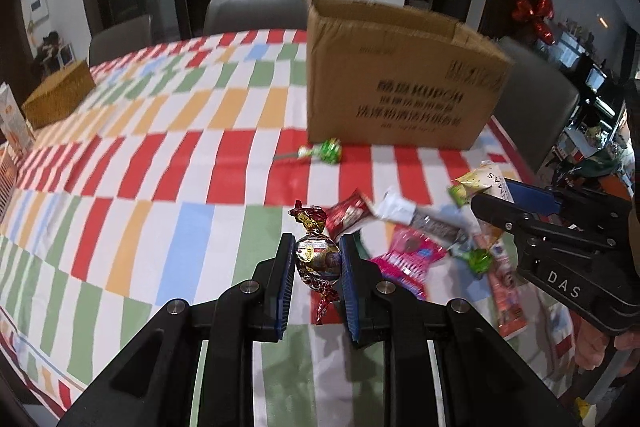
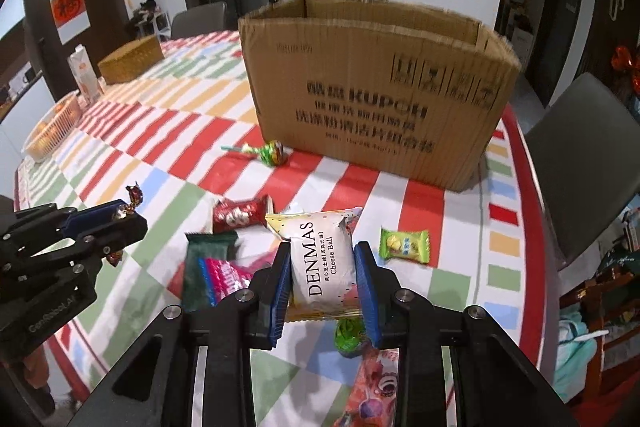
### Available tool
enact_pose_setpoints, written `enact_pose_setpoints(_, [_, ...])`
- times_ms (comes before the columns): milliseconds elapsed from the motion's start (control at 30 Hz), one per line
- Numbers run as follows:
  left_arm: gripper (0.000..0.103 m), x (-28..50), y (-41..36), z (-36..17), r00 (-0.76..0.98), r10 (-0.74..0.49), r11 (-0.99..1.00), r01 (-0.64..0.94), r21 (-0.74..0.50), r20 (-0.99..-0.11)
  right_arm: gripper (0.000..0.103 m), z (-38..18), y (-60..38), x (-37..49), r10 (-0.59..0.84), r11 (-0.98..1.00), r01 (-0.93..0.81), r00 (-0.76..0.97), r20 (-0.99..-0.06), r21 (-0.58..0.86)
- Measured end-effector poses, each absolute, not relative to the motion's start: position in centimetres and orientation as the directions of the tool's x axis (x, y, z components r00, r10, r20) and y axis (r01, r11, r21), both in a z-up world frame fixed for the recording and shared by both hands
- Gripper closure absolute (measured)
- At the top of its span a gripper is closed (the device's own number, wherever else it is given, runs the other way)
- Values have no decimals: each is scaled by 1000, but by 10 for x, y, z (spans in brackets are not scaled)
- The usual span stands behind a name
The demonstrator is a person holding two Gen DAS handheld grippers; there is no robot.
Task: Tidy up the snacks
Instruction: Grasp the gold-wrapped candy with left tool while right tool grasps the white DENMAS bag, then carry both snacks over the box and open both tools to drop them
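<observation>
My left gripper (image 1: 316, 259) is shut on a foil-wrapped round candy (image 1: 318, 261) with twisted red-gold ends, held above the striped tablecloth. My right gripper (image 2: 322, 267) is shut on a white DENMAS Cheese Ball packet (image 2: 322, 261); in the left wrist view it shows at the right (image 1: 486, 193). An open cardboard box (image 1: 400, 83) (image 2: 376, 91) stands beyond both grippers. A green lollipop (image 1: 326, 153) (image 2: 268, 151) lies in front of the box. Loose snacks lie between the grippers: a red packet (image 2: 238, 215), a pink packet (image 1: 408, 257), a small green candy packet (image 2: 404, 245).
A woven basket (image 1: 58, 99) (image 2: 130, 61) and a carton (image 2: 84, 75) stand at the table's far left, with a white basket of oranges (image 2: 50, 131). Grey chairs (image 2: 580, 155) stand around the table. The left gripper shows at the left (image 2: 100, 227) in the right wrist view.
</observation>
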State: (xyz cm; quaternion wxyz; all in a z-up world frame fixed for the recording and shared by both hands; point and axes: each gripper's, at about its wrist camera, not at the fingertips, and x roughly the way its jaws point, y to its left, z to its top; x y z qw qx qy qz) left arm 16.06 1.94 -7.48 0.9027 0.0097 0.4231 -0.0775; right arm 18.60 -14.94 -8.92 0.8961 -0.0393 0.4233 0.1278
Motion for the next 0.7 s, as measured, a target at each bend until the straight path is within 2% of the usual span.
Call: enact_pose_setpoints(700, [80,187,-16,30,795,-182,971,236,20,-579,71,18,-183,196,193,976,-215,795,-575,31])
